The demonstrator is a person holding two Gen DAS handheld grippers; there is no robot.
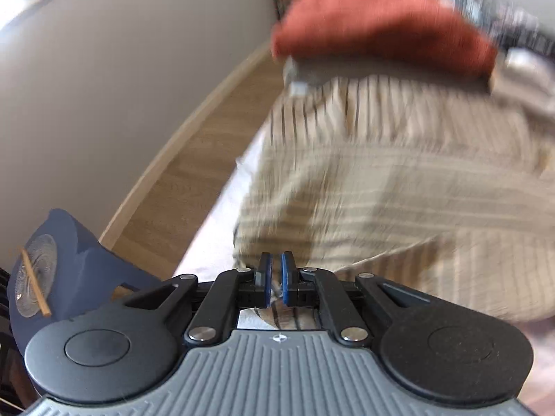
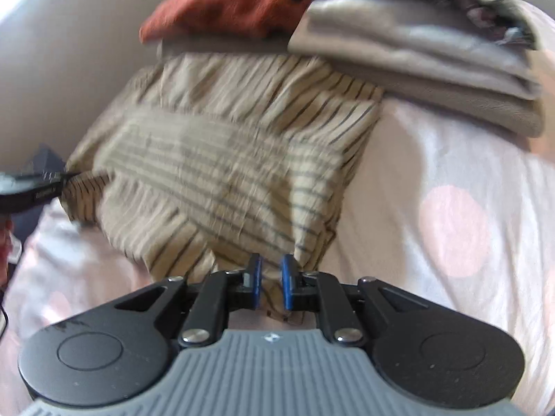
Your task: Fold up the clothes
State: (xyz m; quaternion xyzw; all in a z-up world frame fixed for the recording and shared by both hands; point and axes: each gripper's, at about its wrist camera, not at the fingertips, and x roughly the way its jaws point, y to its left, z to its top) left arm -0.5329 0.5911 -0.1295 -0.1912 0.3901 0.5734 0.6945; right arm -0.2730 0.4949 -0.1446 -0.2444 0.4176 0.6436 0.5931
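Left wrist view shows my left tongs (image 1: 276, 279) pinching the striped shirt (image 1: 399, 187) mid-fold on the bed (image 2: 433, 173), my right tongs (image 2: 271, 282) slightly parted around its hem, so next I lay it flat.

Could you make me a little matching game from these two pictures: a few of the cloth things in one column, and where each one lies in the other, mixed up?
Things:
1. striped garment
2. rust-red cloth
3. folded grey pile
4. pink-spotted sheet

Places:
A. spread underneath everything
B. far side, to the left of the grey pile
C. in the middle, right in front of both grippers
D. far side, right, stacked in layers

Pairs: 1-C, 2-B, 3-D, 4-A
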